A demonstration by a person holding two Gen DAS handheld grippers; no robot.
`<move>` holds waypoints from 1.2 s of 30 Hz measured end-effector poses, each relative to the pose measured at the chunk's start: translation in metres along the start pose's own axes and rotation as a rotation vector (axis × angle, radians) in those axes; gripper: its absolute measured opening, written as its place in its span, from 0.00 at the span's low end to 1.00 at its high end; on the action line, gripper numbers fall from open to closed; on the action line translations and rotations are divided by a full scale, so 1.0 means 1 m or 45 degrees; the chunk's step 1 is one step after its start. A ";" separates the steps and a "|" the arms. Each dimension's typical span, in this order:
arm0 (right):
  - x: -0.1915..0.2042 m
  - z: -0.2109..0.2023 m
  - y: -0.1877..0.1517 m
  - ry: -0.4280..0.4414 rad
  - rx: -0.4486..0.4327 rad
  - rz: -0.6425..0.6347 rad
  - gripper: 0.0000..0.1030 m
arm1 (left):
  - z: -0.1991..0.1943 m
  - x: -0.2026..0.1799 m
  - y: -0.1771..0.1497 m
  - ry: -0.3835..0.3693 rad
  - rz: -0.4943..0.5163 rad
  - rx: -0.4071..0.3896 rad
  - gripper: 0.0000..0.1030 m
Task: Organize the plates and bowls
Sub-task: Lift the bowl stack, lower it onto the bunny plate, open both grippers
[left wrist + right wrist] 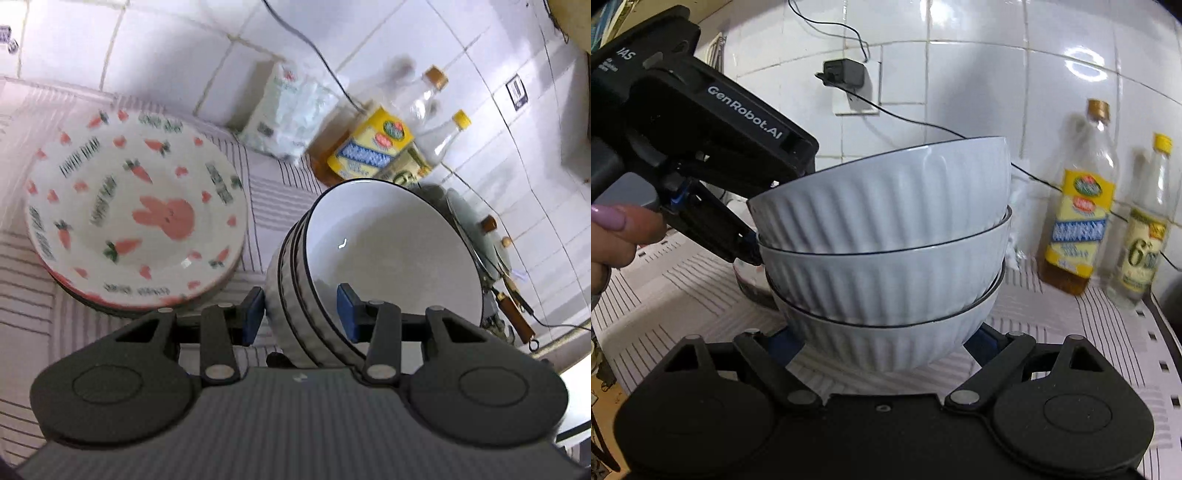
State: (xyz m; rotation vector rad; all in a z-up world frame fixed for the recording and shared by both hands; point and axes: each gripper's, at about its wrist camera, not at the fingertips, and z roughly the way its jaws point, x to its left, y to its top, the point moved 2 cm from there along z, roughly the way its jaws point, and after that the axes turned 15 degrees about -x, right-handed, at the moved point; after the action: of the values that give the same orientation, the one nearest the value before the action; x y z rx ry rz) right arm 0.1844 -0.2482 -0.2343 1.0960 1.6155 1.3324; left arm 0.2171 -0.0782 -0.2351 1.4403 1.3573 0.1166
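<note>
Three white ribbed bowls with dark rims are nested in a stack (886, 258) on the striped cloth. The stack also shows in the left wrist view (388, 251). My left gripper (301, 314) straddles the rims of the stack, one blue pad outside and one inside the top bowl; its jaws stand wide apart. It also shows in the right wrist view (753, 236) at the stack's left side. My right gripper (886, 343) is open, its pads either side of the bottom bowl's base. A stack of carrot-and-rabbit plates (133, 214) sits to the left.
Oil and vinegar bottles (1078, 206) stand against the tiled wall at the right. A white packet (288, 114) lies behind the plates. A charger and cable (846, 74) hang on the wall. A pan lid (476, 236) lies behind the bowls.
</note>
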 end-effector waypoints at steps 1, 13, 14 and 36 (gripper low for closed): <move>0.001 0.004 0.004 0.012 -0.003 -0.001 0.91 | -0.004 0.001 0.005 0.006 0.006 -0.007 0.40; 0.046 0.066 0.029 0.195 -0.024 0.007 0.91 | -0.038 0.052 0.053 0.187 -0.043 -0.063 0.40; 0.050 0.072 0.027 0.204 -0.020 0.010 0.91 | -0.037 0.058 0.055 0.200 -0.040 -0.065 0.40; 0.063 0.150 0.006 0.187 0.172 0.001 0.90 | 0.009 0.116 0.068 0.286 0.059 0.001 0.40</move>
State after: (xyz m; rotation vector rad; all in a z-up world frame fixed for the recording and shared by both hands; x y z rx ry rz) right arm 0.3026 -0.1386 -0.2560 1.0993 1.8351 1.3476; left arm 0.3063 0.0210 -0.2551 1.4941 1.5048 0.3163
